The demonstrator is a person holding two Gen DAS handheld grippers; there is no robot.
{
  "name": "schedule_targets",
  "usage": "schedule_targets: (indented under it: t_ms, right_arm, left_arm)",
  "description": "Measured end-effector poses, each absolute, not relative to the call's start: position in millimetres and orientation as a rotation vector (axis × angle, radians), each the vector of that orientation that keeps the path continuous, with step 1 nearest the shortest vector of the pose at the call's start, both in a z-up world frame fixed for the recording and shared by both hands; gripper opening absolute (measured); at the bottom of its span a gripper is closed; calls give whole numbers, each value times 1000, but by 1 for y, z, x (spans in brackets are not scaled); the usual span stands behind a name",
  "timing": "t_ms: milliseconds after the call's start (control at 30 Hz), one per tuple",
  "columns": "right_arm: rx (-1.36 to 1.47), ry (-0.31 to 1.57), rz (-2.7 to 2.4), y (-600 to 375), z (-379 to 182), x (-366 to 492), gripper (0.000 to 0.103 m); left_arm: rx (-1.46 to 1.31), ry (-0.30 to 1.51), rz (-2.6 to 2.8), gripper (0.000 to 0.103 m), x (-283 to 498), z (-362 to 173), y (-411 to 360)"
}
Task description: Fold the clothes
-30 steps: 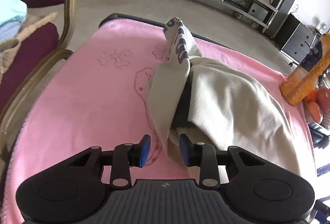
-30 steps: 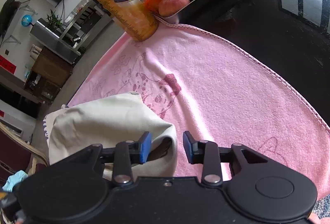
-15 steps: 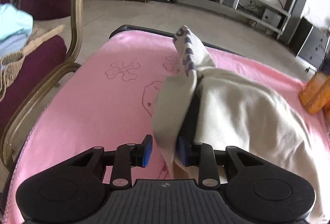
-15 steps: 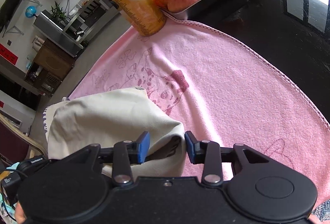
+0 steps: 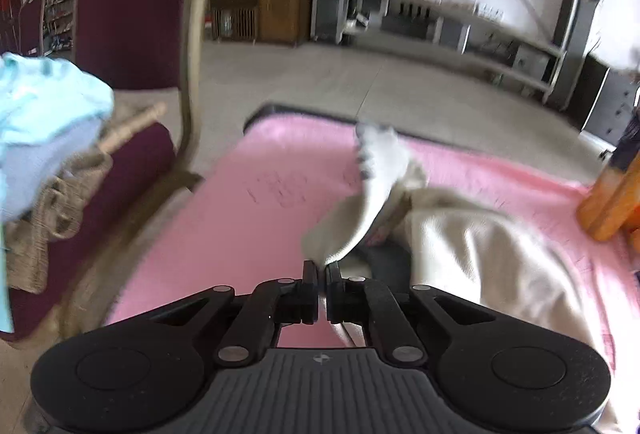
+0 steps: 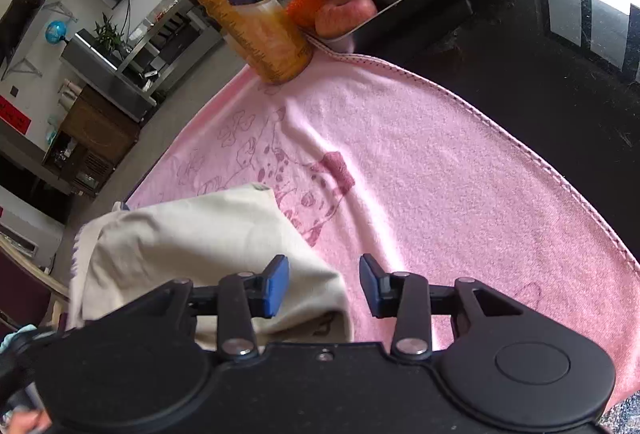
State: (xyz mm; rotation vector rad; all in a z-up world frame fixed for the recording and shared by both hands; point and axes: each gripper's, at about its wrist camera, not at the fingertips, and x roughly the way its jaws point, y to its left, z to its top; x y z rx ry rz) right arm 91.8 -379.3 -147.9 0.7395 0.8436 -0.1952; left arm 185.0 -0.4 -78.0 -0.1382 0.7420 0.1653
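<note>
A cream garment [image 5: 480, 254] with a grey-patterned strip lies bunched on a pink towel [image 5: 260, 234]. My left gripper [image 5: 322, 274] is shut on the garment's near left edge, and the pinched flap rises off the towel towards the patterned strip; this view is blurred. In the right wrist view the same garment [image 6: 192, 246] lies at the lower left of the pink towel [image 6: 440, 194]. My right gripper [image 6: 324, 282] stands open over the garment's near corner; the fabric lies under the left finger and partway into the gap, and the pads do not press it.
An orange juice bottle [image 6: 236, 6] and a metal tray of fruit [image 6: 400, 18] stand at the towel's far edge on the dark table [image 6: 560, 94]. A maroon chair [image 5: 132, 14] to the left carries a pile of light blue and beige clothes [image 5: 44, 114].
My left gripper has shut on the garment's edge and risen, lifting the flap. My right gripper stays in place with its jaws slightly wider.
</note>
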Motion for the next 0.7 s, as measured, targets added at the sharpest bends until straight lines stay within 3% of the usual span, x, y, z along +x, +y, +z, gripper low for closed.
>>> schedule_targets:
  t_ms: [267,500,700]
  right_arm:
    - [828,875,-116,-378,-154,86,45]
    - [647,929,-58,-347,-152,81,47]
    - [329,992,68,-298,-153,82,46]
  left_arm:
    - [-225,764,145,4,98,-29,62]
    - [-267,828,188,4,89,-99,82]
    - [-243,801,165,4,89,-111,88]
